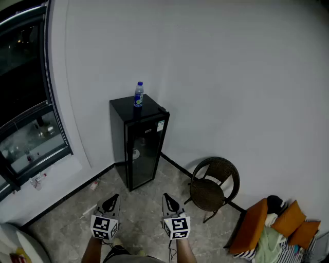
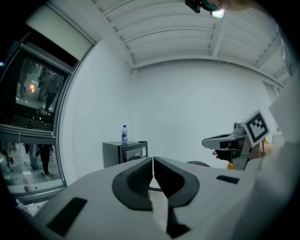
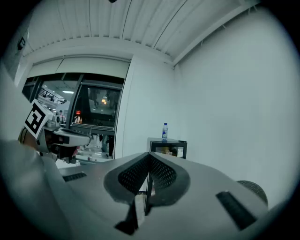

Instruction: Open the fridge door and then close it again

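Both your left gripper (image 1: 111, 199) and right gripper (image 1: 167, 198) hold their jaws pressed together, gripping and touching nothing, while the black fridge (image 1: 118, 136) stands at your twelve o'clock against the white wall (image 1: 231, 77), well apart from them, its glass door (image 1: 145, 154) shut and a water bottle (image 1: 138, 95) upright on top.

Cool, even light fills the room, with only faint shadows on the white wall (image 1: 231, 77). A small bright light (image 2: 218, 13) flares at the top edge of the left gripper view. The window (image 1: 23, 92) is dark, dotted with small lamps outside, and the fridge door (image 1: 144, 154) shows a dull sheen. Both gripper views bulge like fisheyes, with black corners; the jaws nearest the lens look soft.
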